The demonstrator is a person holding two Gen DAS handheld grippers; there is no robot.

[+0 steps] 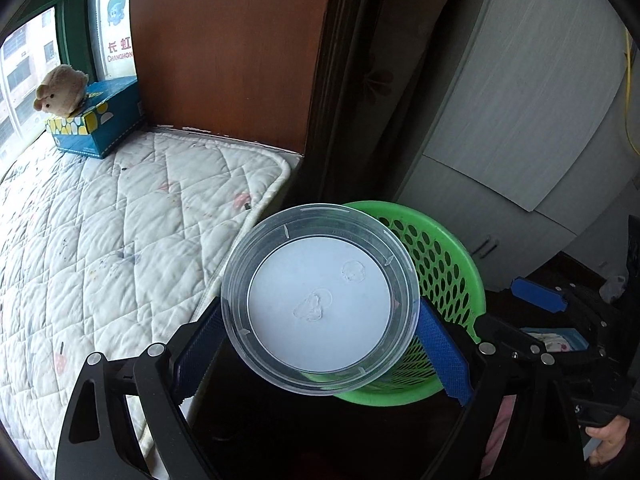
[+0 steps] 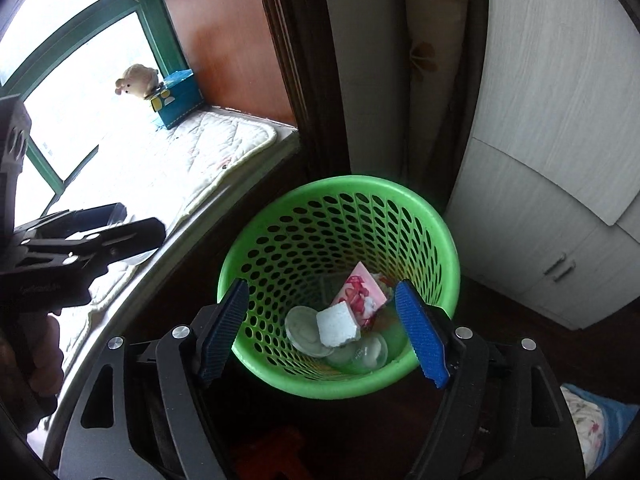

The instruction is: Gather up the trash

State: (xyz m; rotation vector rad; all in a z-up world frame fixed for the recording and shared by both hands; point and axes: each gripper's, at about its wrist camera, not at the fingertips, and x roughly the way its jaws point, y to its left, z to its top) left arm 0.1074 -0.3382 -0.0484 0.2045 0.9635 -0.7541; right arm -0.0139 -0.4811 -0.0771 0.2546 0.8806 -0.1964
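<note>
Your right wrist view looks straight down into the green basket and shows its contents, which your left wrist view hides behind the lid: a pink printed packet, a white foam chunk, a pale round lid and some clear plastic pieces at the bottom. Your left wrist view alone shows the clear round container lid close up, with the basket's rim peeking out behind it from 12 to 4 o'clock. Both views catch the quilted window-seat pad at 9 to 10 o'clock, with the blue tissue box and the plush toy on it at the far end. Your left tongs are pinching the clear lid by its edges, a blue pad on each side. Your right tongs are spread wide and hold nothing, hovering over the basket's near rim.
</note>
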